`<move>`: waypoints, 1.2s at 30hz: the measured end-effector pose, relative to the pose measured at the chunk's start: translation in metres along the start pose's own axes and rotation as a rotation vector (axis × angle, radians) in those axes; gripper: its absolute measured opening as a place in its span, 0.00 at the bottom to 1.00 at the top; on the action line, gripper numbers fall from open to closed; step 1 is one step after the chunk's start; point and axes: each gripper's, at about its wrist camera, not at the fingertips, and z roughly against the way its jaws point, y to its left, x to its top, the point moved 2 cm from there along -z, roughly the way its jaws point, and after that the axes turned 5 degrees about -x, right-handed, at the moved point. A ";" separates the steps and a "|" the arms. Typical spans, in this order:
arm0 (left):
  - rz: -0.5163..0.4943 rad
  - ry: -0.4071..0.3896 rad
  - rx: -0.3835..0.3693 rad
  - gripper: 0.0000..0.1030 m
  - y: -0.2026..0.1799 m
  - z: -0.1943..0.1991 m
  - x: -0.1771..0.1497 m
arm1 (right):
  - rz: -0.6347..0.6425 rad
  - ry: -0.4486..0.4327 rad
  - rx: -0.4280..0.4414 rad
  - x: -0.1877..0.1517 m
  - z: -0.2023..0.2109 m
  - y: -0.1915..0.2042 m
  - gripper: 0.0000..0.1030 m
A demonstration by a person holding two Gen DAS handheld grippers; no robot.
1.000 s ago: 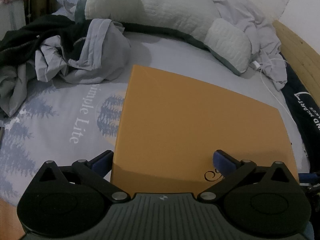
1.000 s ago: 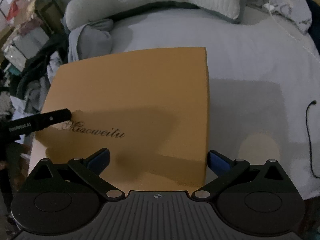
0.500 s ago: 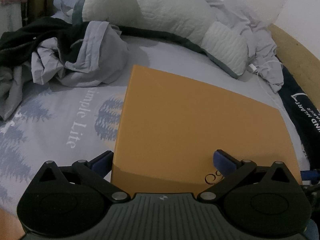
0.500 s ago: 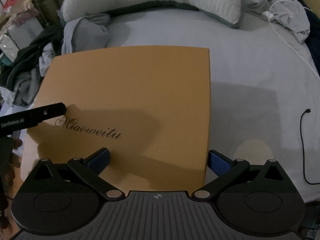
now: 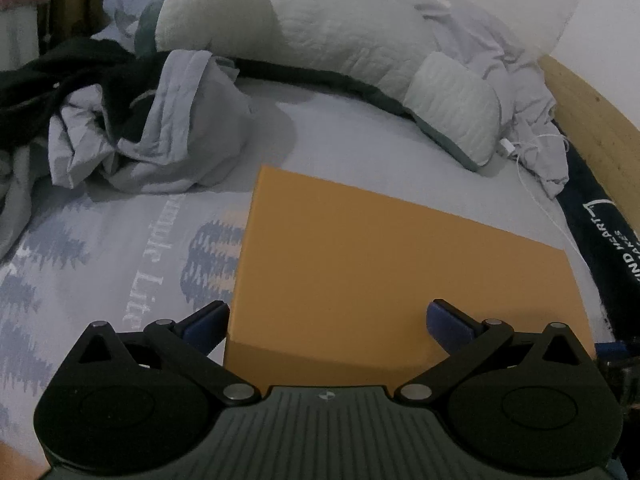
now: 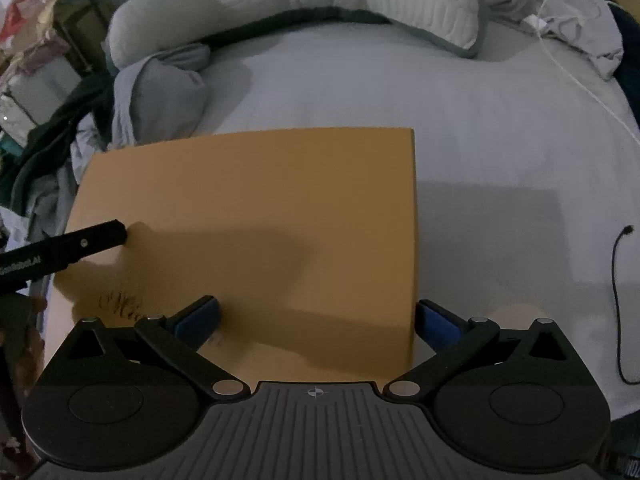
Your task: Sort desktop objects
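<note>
Since earlier frame, orange box [image 5: 400, 268] seen nearer in both views; script on lid mostly hidden. Box lay on bedsheet [image 6: 500, 152]. Left gripper [image 5: 328, 316] and right gripper [image 6: 316, 316] spread wide, each straddling box corner; contact unclear.

Bare pale grey bedsheet [image 6: 480, 120] open right of and beyond flat orange cardboard box [image 6: 260, 220]. Crumpled grey-blue clothing [image 5: 160, 128] crowds left; curved quilted white pillow [image 5: 340, 40] blocks far side.
</note>
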 end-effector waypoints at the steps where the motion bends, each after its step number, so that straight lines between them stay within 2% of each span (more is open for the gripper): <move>1: -0.002 -0.004 -0.001 1.00 0.000 -0.001 0.000 | -0.005 0.001 0.004 0.002 -0.002 -0.001 1.00; 7: -0.017 -0.006 -0.033 1.00 0.003 0.005 -0.001 | -0.031 0.001 0.039 -0.003 0.000 -0.010 1.00; 21: -0.053 0.015 -0.048 1.00 0.021 0.038 -0.029 | 0.004 -0.006 0.023 -0.024 0.012 -0.004 1.00; 26: -0.044 0.044 -0.059 1.00 0.022 0.033 -0.038 | 0.017 -0.001 0.053 -0.038 0.018 0.002 1.00; 29: -0.027 0.048 -0.084 1.00 0.020 0.031 -0.039 | 0.043 -0.006 0.040 -0.044 0.021 0.008 1.00; 36: -0.032 0.055 -0.085 1.00 0.014 0.027 -0.036 | 0.041 -0.018 0.042 -0.045 0.023 0.008 1.00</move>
